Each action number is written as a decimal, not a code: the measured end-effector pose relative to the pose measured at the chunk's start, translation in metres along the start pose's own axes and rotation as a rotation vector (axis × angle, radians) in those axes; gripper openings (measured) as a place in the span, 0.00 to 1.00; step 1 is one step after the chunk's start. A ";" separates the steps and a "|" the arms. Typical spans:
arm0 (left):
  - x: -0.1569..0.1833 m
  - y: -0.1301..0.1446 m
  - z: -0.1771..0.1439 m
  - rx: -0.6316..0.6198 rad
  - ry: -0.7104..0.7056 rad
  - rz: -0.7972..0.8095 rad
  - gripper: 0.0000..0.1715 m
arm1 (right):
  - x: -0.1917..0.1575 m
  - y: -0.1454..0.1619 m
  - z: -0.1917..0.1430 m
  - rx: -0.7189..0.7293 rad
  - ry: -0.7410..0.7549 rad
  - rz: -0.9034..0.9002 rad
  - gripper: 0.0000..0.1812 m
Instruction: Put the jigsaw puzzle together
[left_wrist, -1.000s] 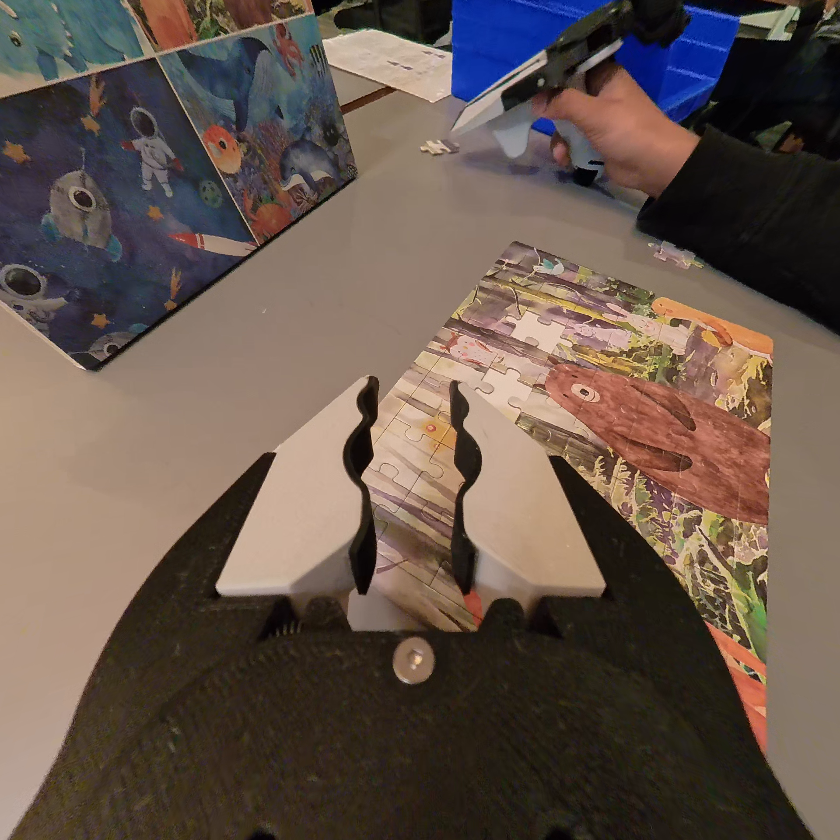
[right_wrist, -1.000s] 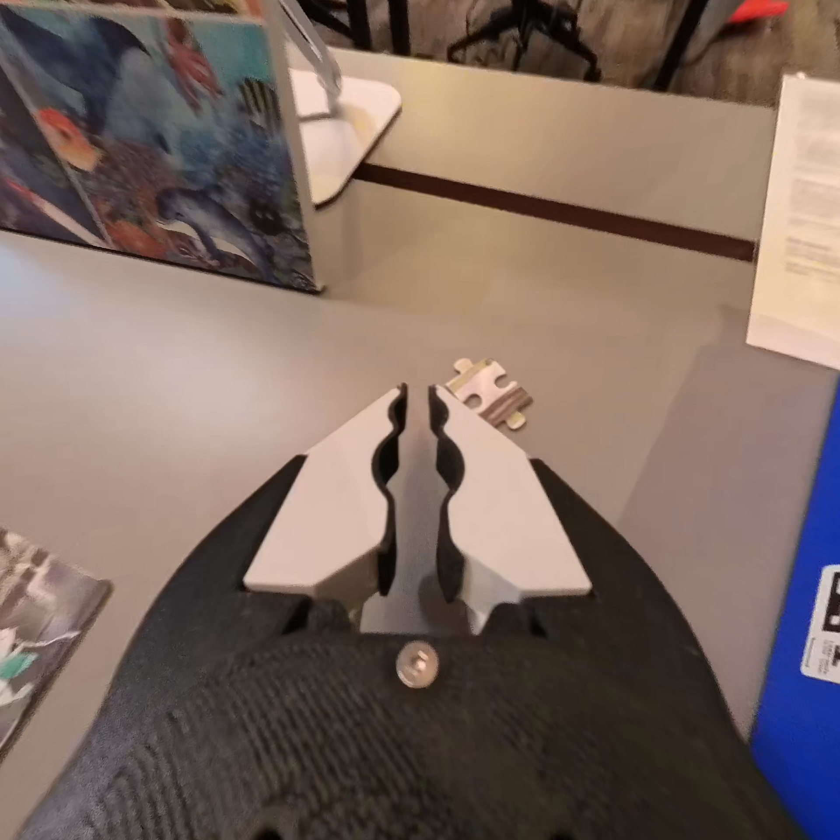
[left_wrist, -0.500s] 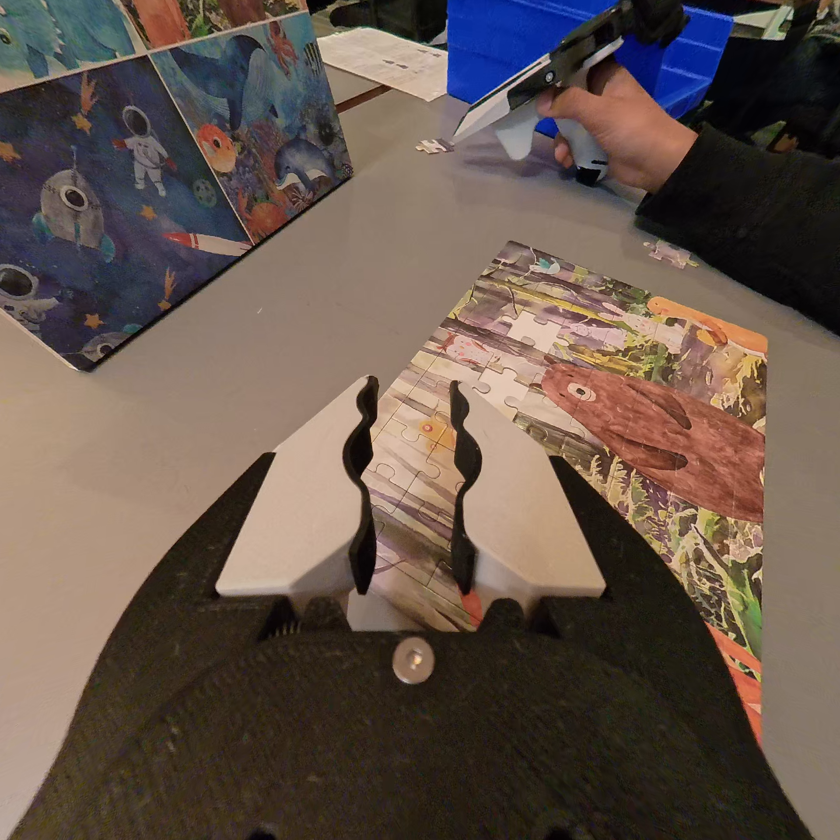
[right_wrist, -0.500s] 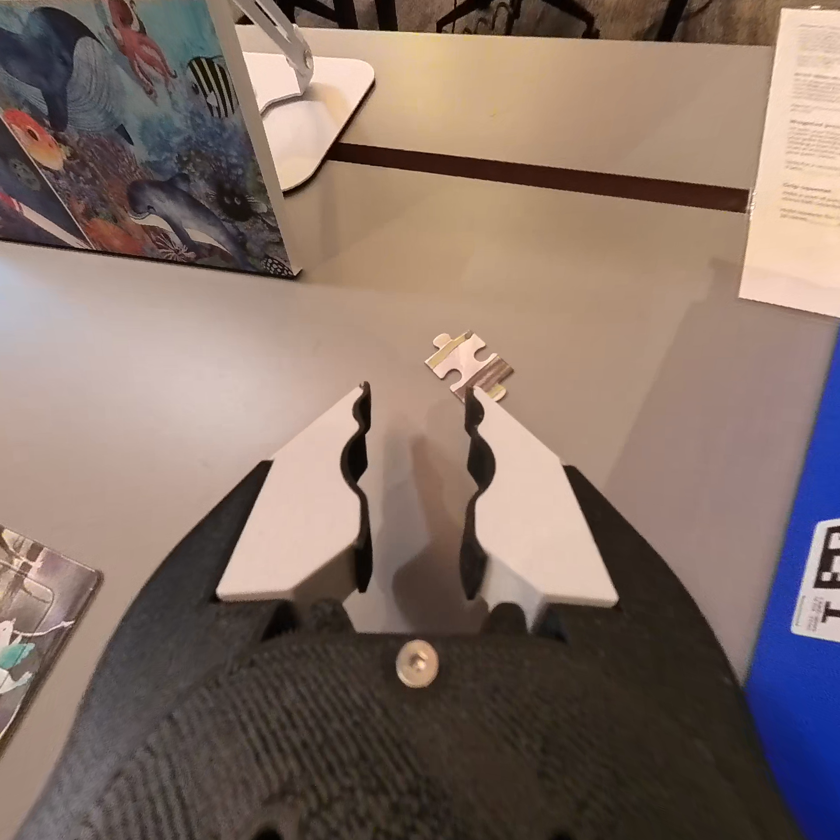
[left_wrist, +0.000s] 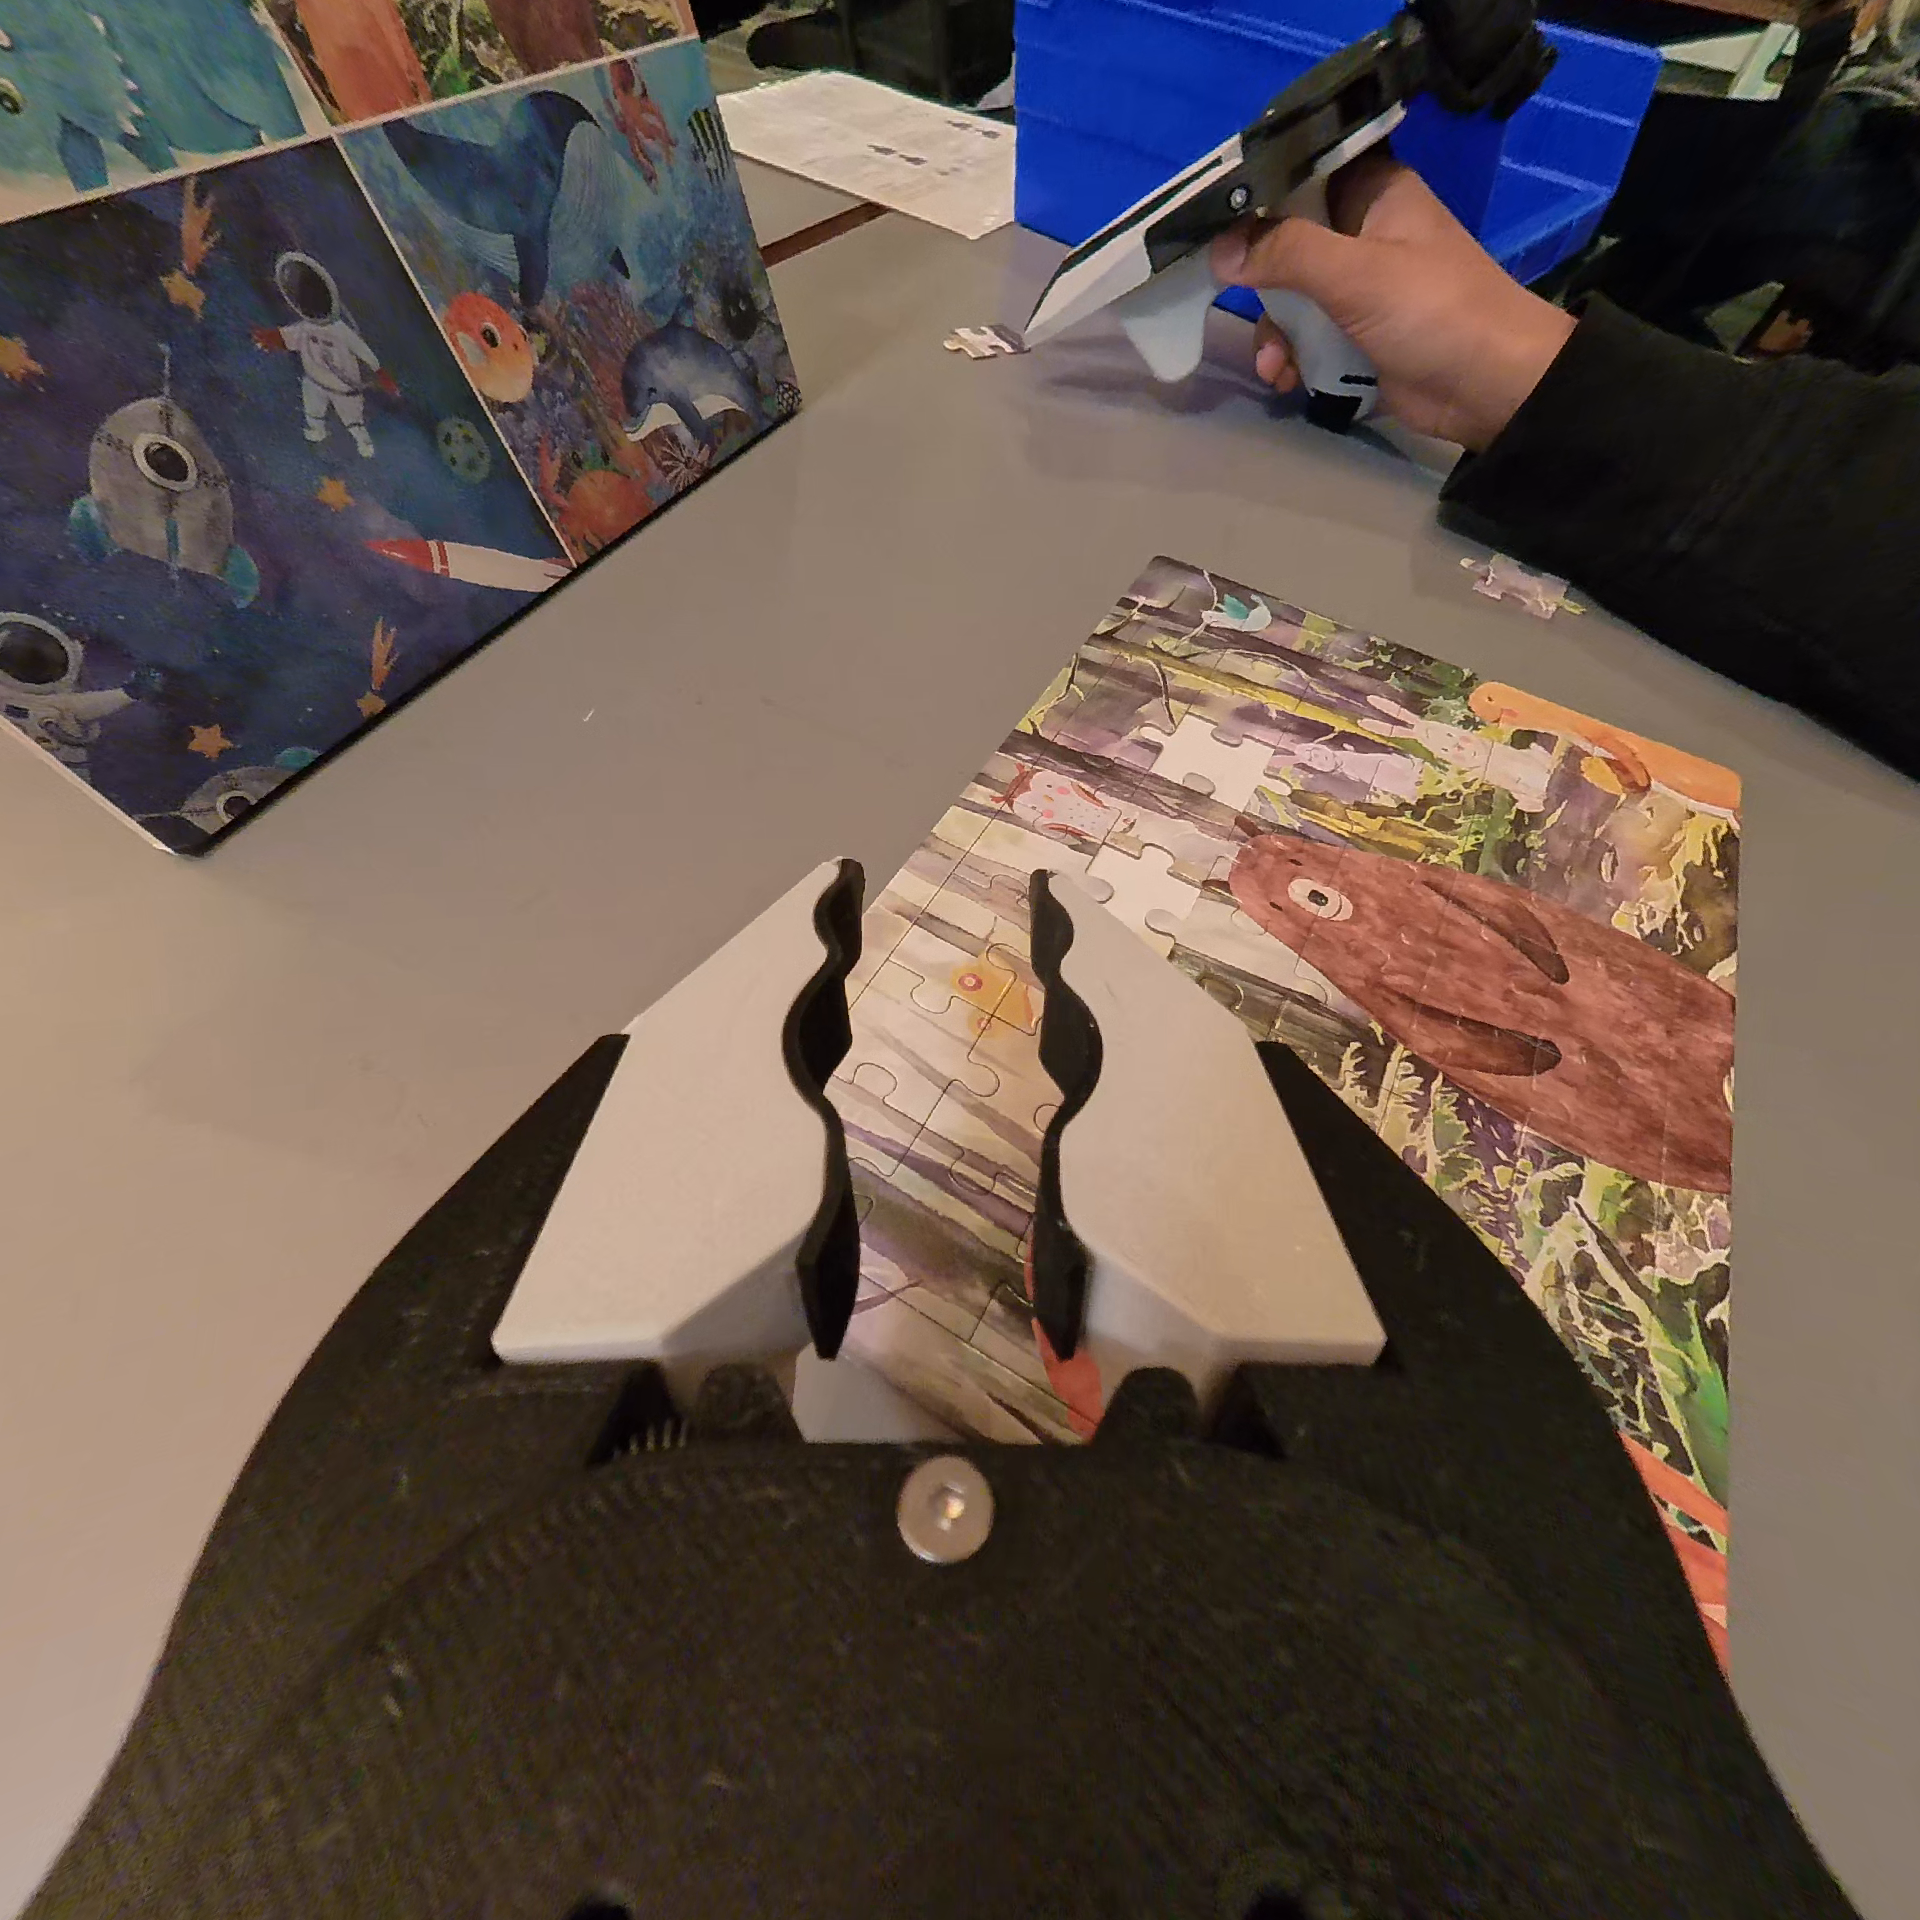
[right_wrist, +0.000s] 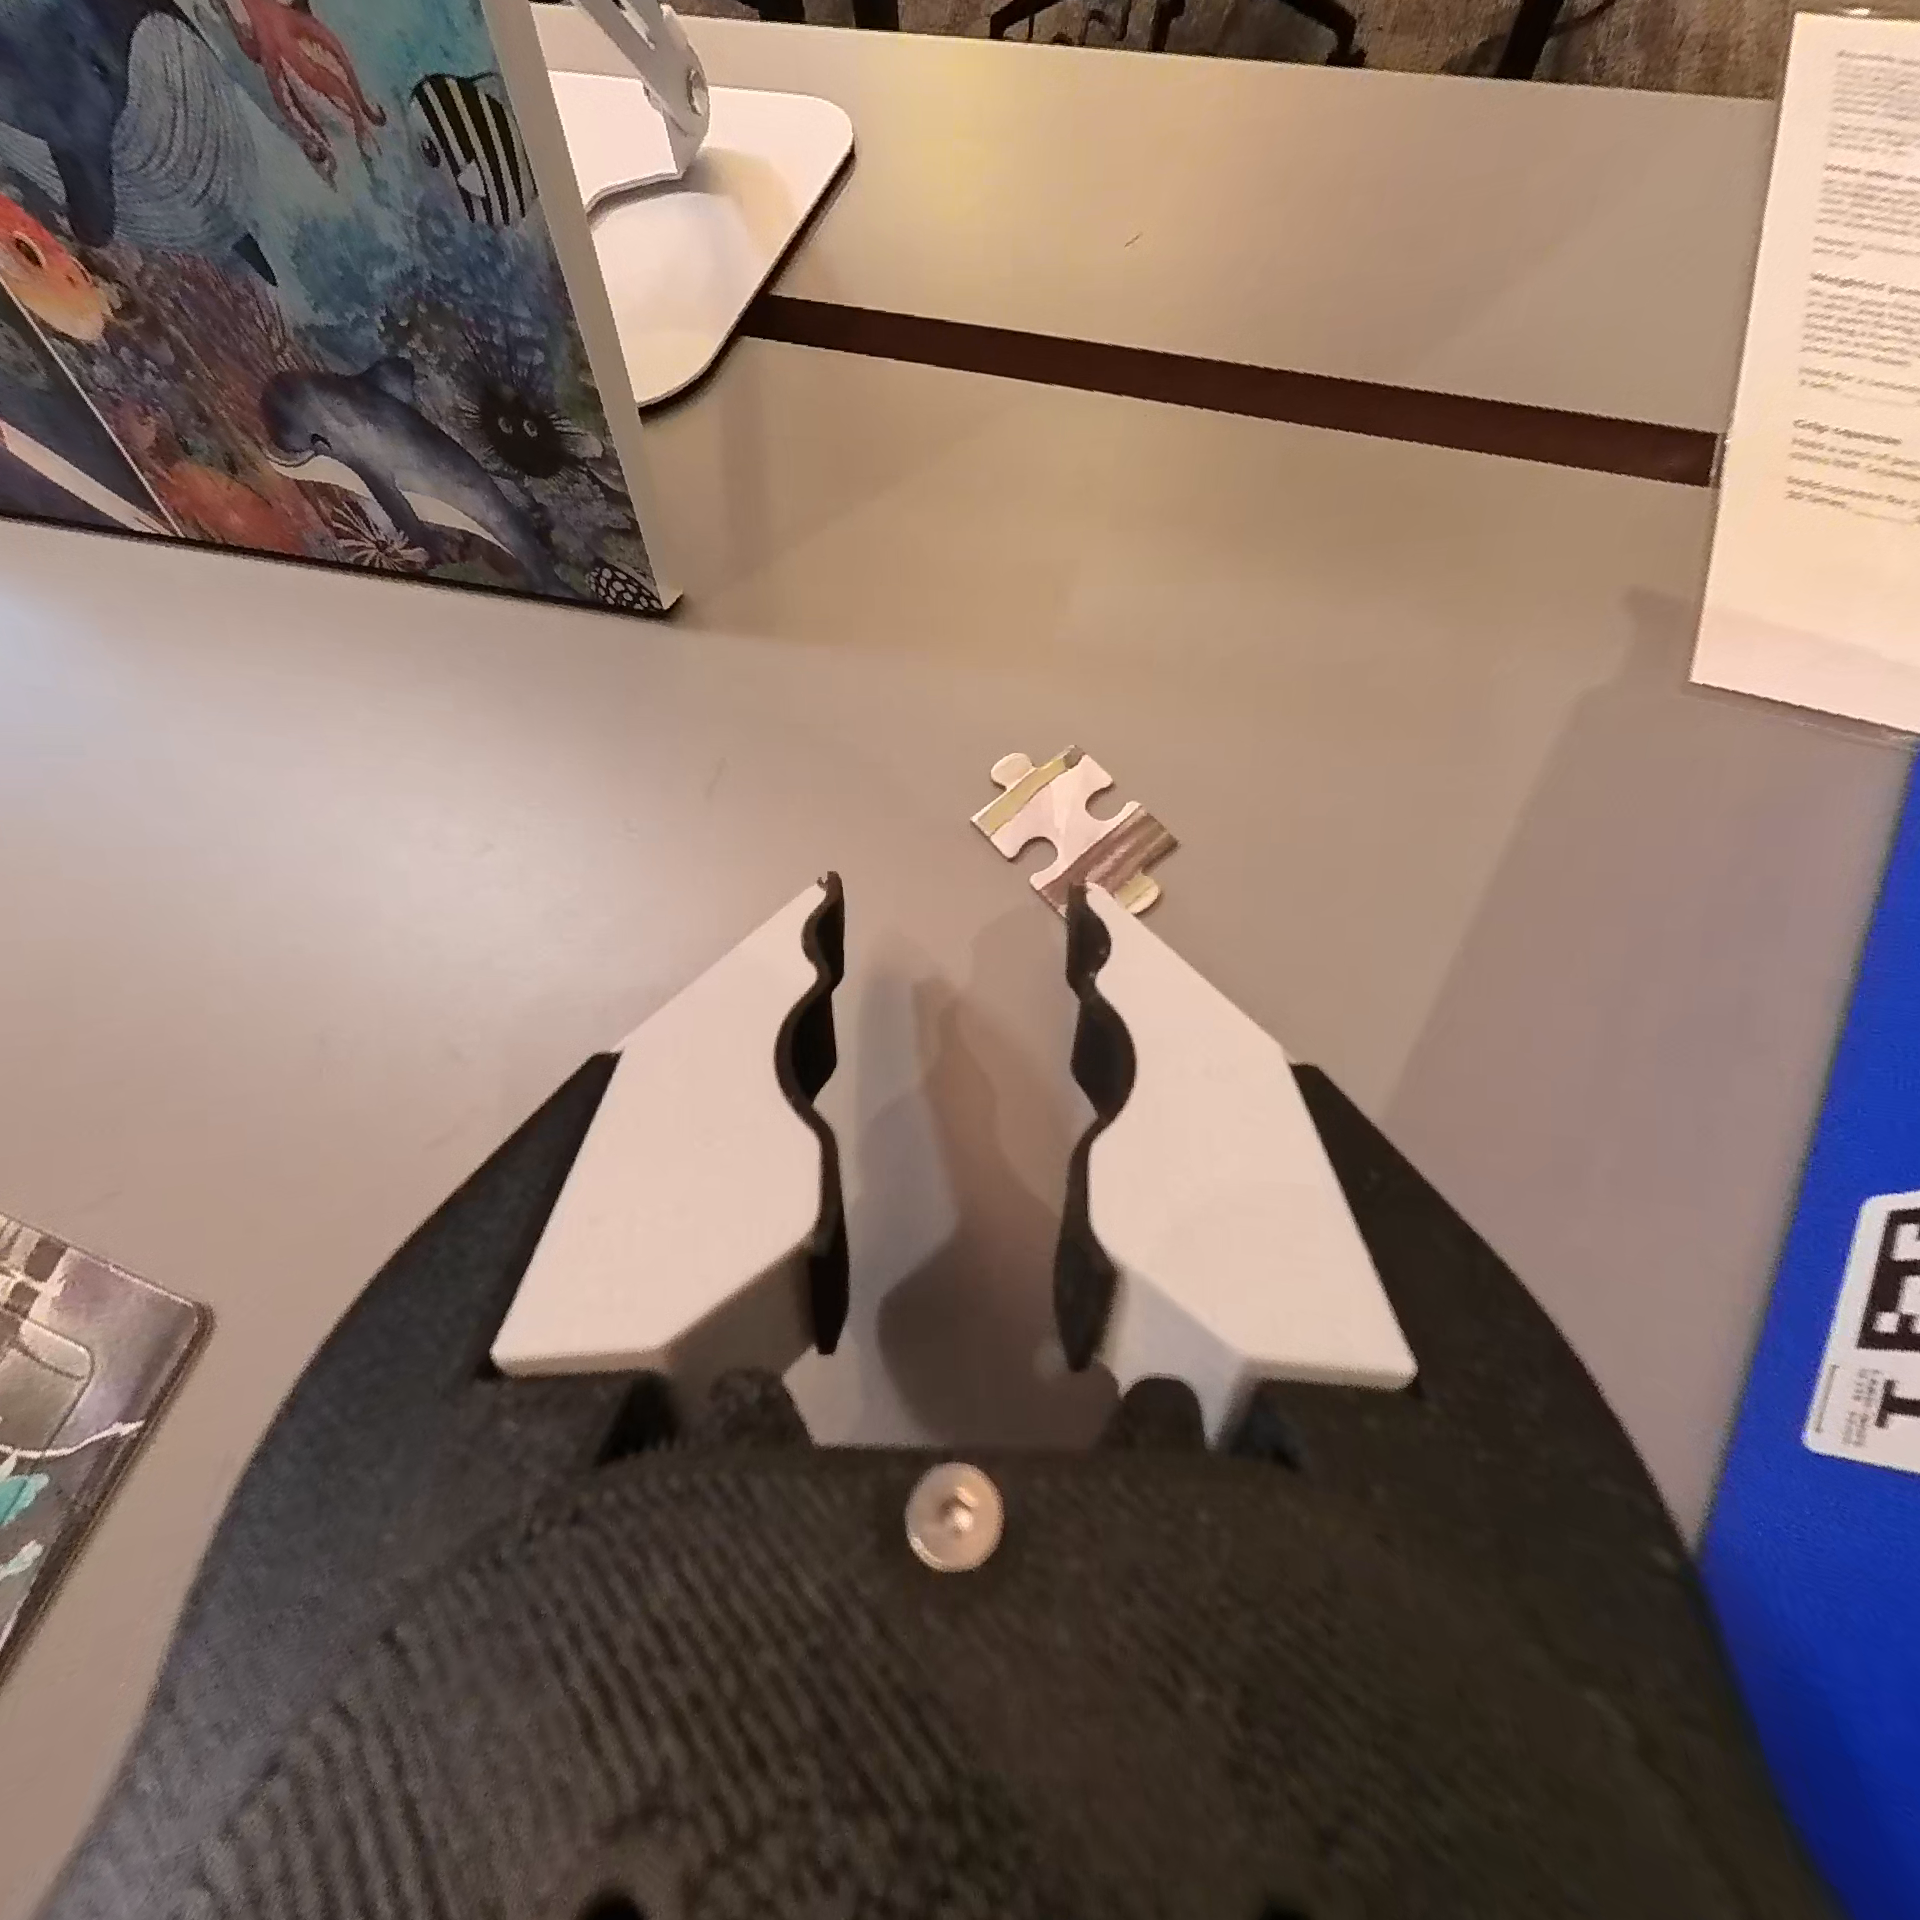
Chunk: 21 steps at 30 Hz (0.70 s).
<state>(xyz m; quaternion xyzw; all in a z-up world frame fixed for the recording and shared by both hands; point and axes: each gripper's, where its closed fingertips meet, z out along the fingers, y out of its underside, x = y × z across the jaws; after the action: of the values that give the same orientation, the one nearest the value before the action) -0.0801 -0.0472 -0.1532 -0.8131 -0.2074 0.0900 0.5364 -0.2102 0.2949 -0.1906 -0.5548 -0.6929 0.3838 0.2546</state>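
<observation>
Touching loose piece, gaping right tool

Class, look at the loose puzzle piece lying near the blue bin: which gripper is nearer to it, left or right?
Right. The right gripper is open, one fingertip at the loose puzzle piece. The left gripper hovers over the assembled puzzle, far from it.

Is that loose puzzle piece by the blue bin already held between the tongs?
No, the loose puzzle piece lies flat on the grey table, just ahead of the open right tongs.
</observation>
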 end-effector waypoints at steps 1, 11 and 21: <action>0.000 0.000 0.000 -0.001 0.000 0.000 0.18 | 0.000 0.000 0.000 -0.002 0.001 -0.001 0.23; 0.001 -0.001 0.000 0.000 0.001 0.003 0.18 | 0.012 -0.005 -0.005 0.039 0.044 0.019 0.28; 0.003 -0.002 0.000 0.003 0.004 0.011 0.18 | 0.021 -0.012 0.003 0.044 -0.020 0.055 0.39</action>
<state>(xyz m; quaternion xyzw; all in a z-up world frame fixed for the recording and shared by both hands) -0.0777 -0.0453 -0.1511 -0.8137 -0.2016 0.0919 0.5374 -0.2252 0.3134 -0.1841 -0.5641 -0.6713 0.4113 0.2490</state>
